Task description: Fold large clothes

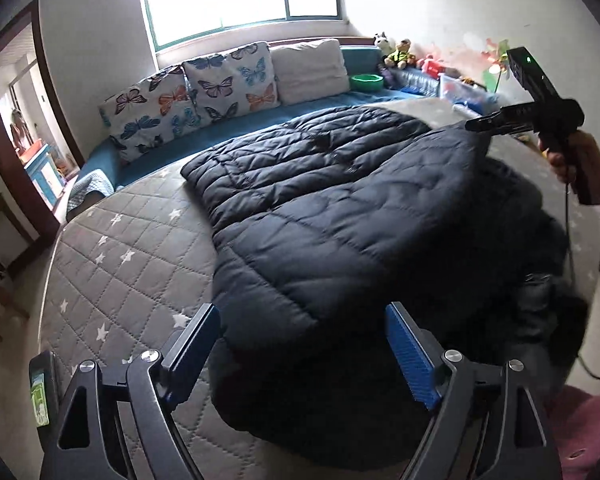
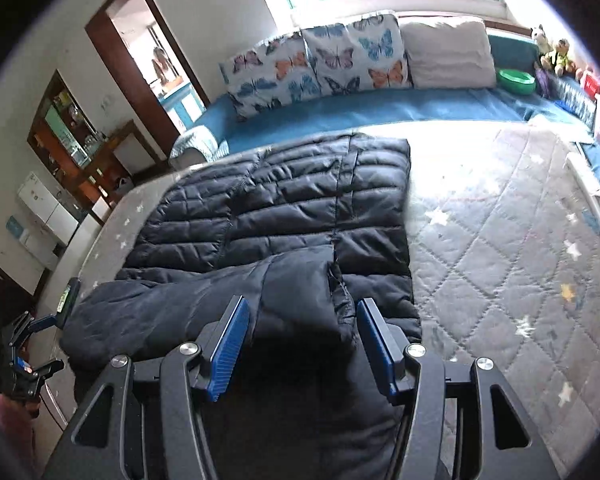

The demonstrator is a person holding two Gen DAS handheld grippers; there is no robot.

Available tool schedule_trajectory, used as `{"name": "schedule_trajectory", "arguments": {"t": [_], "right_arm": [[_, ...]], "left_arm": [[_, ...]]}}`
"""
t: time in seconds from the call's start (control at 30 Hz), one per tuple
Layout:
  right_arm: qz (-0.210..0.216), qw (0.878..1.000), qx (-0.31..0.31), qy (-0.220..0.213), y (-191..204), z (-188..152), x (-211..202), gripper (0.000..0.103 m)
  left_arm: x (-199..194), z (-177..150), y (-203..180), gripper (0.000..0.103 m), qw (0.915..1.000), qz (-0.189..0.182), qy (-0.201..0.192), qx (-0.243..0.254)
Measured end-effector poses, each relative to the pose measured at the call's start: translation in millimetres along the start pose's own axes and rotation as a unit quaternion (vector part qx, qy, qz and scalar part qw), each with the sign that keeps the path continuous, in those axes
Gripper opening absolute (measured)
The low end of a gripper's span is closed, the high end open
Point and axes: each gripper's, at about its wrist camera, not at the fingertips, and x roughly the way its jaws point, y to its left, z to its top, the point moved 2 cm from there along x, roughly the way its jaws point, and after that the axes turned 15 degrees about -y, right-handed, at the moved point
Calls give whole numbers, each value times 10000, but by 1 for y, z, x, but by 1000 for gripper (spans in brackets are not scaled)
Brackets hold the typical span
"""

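Observation:
A dark navy quilted puffer jacket lies spread on a grey star-patterned mattress. My left gripper stands open over the jacket's near edge, its blue pads clear of the cloth. In the same view a hand holds my right gripper at the upper right, and the jacket's far edge rises up to its tip. The right wrist view shows my right gripper shut on a thick fold of the jacket, which bulges between both pads. My left gripper shows small at the far left there.
Butterfly pillows and a plain pillow line a blue bench under the window, with a green bowl and plush toys. A phone-like device lies at the mattress edge. A doorway opens at left.

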Motion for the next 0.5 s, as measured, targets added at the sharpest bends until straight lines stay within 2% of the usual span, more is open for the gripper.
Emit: {"name": "schedule_trajectory", "arguments": {"t": [0.03, 0.07, 0.1, 0.13, 0.17, 0.23, 0.27, 0.33, 0.5], "right_arm": [[42, 10000, 28, 49, 0, -1, 3, 62], [102, 9999, 68, 90, 0, -2, 5, 56], [97, 9999, 56, 76, 1, -2, 3, 48], [73, 10000, -7, 35, 3, -2, -1, 32], [29, 9999, -126, 5, 8, -1, -7, 25], [15, 9994, -345, -92, 19, 0, -22, 21], [27, 9987, -489, -153, 27, 0, -30, 19], [-18, 9966, -750, -341, 40, 0, -47, 17], [-199, 9887, -1288, -737, 67, -21, -95, 16]], "left_arm": [[4, -4, 1, 86, 10000, 44, 3, 46], [5, -3, 1, 84, 10000, 42, 7, 68], [6, -6, 1, 69, 9999, -10, 9, 100], [9, -4, -3, 56, 9999, -36, 15, 160], [11, -1, -8, 53, 9997, -14, 2, 231], [6, 2, -13, 33, 9990, 64, -122, 436], [3, 2, -14, 28, 9988, 52, -158, 454], [-5, 4, -14, 22, 9988, 22, -221, 429], [-19, -15, -16, 21, 9985, -111, -200, 491]]}}
